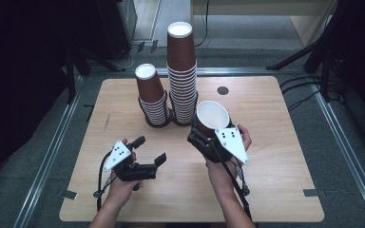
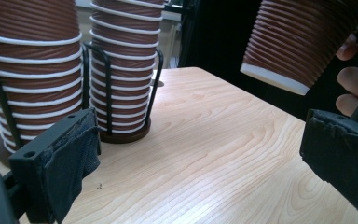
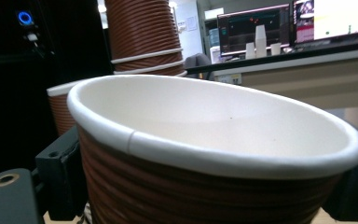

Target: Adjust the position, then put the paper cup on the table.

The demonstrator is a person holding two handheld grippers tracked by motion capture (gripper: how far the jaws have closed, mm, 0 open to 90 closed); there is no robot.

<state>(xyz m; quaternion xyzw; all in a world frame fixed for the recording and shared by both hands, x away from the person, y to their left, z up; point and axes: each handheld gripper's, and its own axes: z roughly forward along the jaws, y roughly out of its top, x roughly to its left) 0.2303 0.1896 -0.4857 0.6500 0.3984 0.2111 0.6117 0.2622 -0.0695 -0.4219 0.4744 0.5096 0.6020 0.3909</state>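
Cup (image 1: 212, 116) clamped in right hand-held gripper (image 1: 208, 135), just beside stacks (image 1: 182, 71).

Two cup stacks (image 1: 151, 97) (image 1: 181, 71), one loose cup (image 1: 212, 118)

A brown ribbed paper cup (image 1: 212, 117) with a white inside and a white rolled rim is up off the wooden table. Its open mouth faces up and tips a little. It is just beside 2 tall cup stacks.

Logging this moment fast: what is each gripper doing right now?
Left gripper: open, holding nothing, above the table.
Right gripper: closed on a single brown paper cup, mouth up.
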